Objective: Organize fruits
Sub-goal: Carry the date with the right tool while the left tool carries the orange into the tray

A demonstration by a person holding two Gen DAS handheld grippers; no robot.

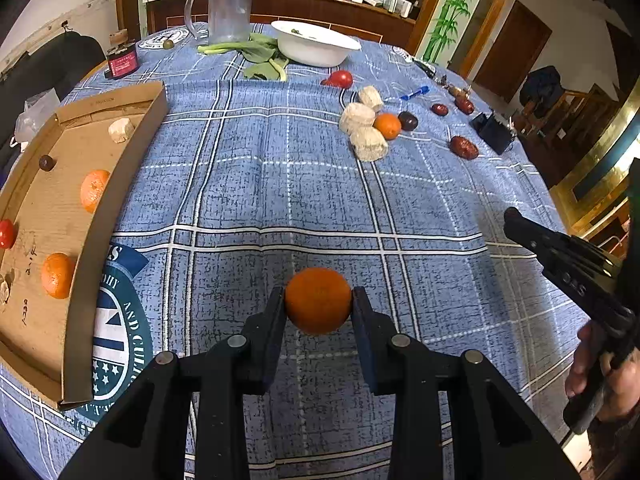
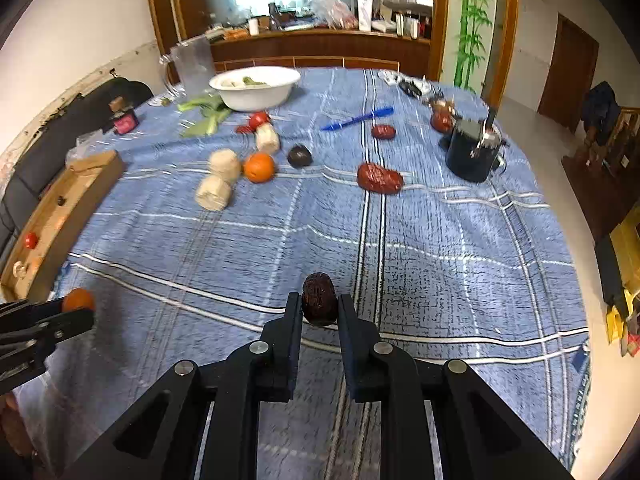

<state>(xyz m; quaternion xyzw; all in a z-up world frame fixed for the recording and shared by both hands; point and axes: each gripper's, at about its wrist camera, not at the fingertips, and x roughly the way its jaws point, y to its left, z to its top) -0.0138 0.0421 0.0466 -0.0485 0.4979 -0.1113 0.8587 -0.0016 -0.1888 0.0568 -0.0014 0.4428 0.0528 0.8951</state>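
Note:
My left gripper (image 1: 319,300) is shut on an orange tangerine (image 1: 318,300), held above the blue checked tablecloth, right of the cardboard tray (image 1: 120,184). The tray holds two tangerines (image 1: 94,190), a red tomato (image 1: 6,234), a dark fruit (image 1: 46,163) and a pale chunk (image 1: 120,130). My right gripper (image 2: 319,306) is shut on a dark red date (image 2: 319,299) above the cloth; it shows at the right edge of the left wrist view (image 1: 560,256). More fruit lies farther on: a tangerine (image 2: 259,167), a dark plum (image 2: 300,156), red dates (image 2: 379,178), a tomato (image 2: 259,119).
Pale cut chunks (image 2: 214,194) lie by the loose tangerine. A white bowl (image 2: 256,88), greens (image 2: 206,114), a clear pitcher (image 2: 192,66), a red jar (image 2: 126,120), a blue pen (image 2: 358,118) and a dark cup (image 2: 474,152) stand on the table.

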